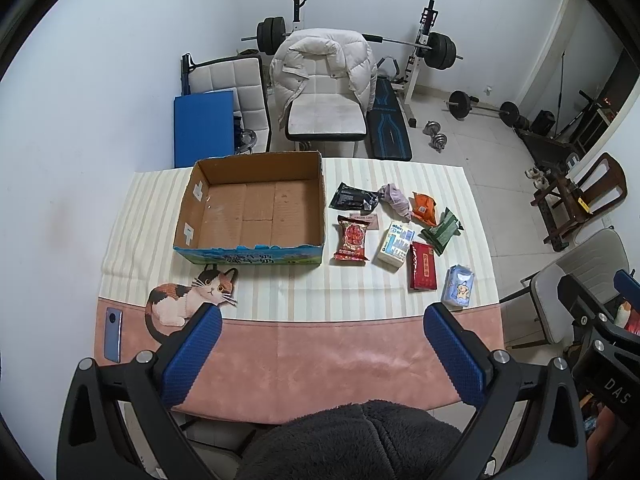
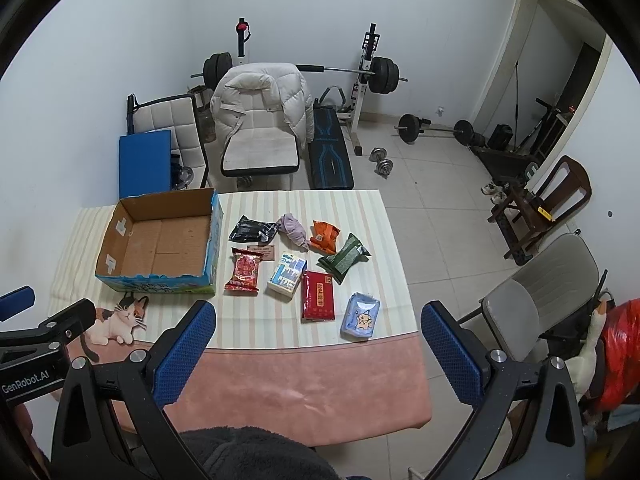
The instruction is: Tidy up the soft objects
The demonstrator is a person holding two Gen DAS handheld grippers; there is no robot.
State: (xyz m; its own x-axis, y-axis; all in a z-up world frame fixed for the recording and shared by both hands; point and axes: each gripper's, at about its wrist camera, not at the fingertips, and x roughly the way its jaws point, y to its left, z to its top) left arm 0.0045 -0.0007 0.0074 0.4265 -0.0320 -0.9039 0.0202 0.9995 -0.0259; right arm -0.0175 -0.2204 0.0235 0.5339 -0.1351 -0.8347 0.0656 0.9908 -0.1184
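An empty open cardboard box (image 1: pixel 256 204) (image 2: pixel 160 240) stands on the table's left. To its right lie several soft packs: a red snack bag (image 1: pixel 352 239) (image 2: pixel 243 270), a white tissue pack (image 1: pixel 396 245) (image 2: pixel 287 276), a red tissue pack (image 1: pixel 422 266) (image 2: pixel 318 296), a blue tissue pack (image 1: pixel 458 286) (image 2: pixel 360 316), a green pack (image 1: pixel 442 230) (image 2: pixel 344 257), an orange pack (image 1: pixel 424 208) (image 2: pixel 325 235), a black pack (image 1: pixel 354 196) (image 2: pixel 252 229) and a purple cloth (image 1: pixel 394 199) (image 2: pixel 294 230). My left gripper (image 1: pixel 322 316) and right gripper (image 2: pixel 318 316) are open and empty, held above the table's near edge.
A striped cloth with a pink border (image 1: pixel 312 356) covers the table. A phone (image 1: pixel 113 334) lies at the near left by a cat print (image 1: pixel 188 300). A chair with a white jacket (image 1: pixel 320 80), weight benches and barbells stand behind; a grey chair (image 2: pixel 532 304) is on the right.
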